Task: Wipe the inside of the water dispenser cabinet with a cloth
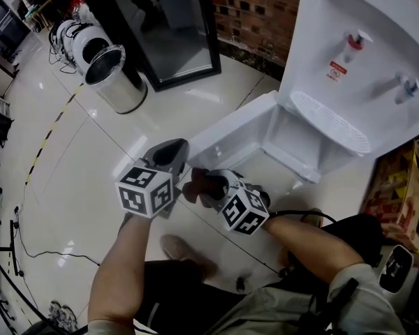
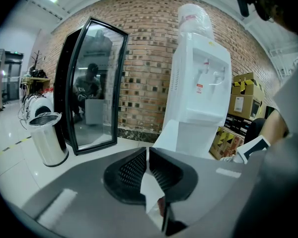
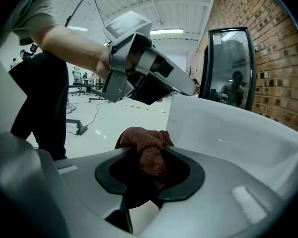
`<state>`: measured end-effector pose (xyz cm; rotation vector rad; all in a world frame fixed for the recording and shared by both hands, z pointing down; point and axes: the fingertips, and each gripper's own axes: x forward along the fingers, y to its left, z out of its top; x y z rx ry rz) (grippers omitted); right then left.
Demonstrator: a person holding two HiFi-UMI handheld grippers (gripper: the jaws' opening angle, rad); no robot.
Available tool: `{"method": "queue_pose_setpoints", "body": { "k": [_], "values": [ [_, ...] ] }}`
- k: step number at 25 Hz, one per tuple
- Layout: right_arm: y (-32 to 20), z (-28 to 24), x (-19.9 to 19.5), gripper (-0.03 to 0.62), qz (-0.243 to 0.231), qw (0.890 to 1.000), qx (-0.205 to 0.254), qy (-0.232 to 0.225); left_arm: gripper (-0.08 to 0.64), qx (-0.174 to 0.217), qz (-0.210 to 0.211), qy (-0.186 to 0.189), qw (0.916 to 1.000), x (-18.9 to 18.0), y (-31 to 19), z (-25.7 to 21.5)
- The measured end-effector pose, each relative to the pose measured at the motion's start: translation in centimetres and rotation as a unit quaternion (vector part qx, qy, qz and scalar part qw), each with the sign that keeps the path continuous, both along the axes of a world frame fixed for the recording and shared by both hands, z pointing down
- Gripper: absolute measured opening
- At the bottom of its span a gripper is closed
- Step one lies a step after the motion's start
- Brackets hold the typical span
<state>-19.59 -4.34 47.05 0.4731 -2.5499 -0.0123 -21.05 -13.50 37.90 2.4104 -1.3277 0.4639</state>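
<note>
The white water dispenser [image 1: 335, 19] stands at the upper right, its low cabinet [image 1: 293, 132] open and the white door [image 1: 230, 132] swung out toward me. My right gripper [image 1: 199, 187] is shut on a bunched brown cloth [image 1: 194, 181], just in front of the door; the cloth [image 3: 146, 143] bulges out between its jaws [image 3: 149, 157]. My left gripper [image 1: 171, 152] is shut with nothing held, its tip beside the door's outer corner. Seen from the right gripper view, the left gripper [image 3: 149, 78] hangs over the door's [image 3: 228, 128] top edge. The left gripper view shows the dispenser [image 2: 201, 83] ahead.
A steel waste bin [image 1: 115, 75] and a black-framed glass panel [image 1: 171, 26] stand on the glossy floor to the left. Brick wall runs behind. Cardboard boxes [image 1: 405, 187] sit right of the dispenser. A shoe [image 1: 185, 250] and cables lie on the floor near me.
</note>
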Motion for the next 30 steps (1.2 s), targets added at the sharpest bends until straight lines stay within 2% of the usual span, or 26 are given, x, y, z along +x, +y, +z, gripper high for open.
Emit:
{"method": "queue_pose_setpoints", "body": {
  "k": [5,14,22,30],
  "values": [
    [-2.0,1.1,-0.7,0.140,0.010,1.000,0.005,0.009,0.000,-0.001,-0.005,0.009,1.0000,-0.2,-0.4,0.0],
    [-5.7,1.2,0.5,0.140,0.053,0.999,0.006,0.001,0.000,0.001,-0.027,0.023,0.9994,-1.2,-2.0,-0.1],
    [-11.0,1.4,2.6,0.140,0.132,0.991,0.003,-0.010,0.000,0.002,-0.031,0.026,0.9992,-1.6,-2.4,-0.3],
    [-11.9,2.7,3.5,0.140,0.155,0.988,0.005,0.009,0.000,0.005,-0.039,0.030,0.9988,-1.7,-3.0,-0.2]
  ]
}}
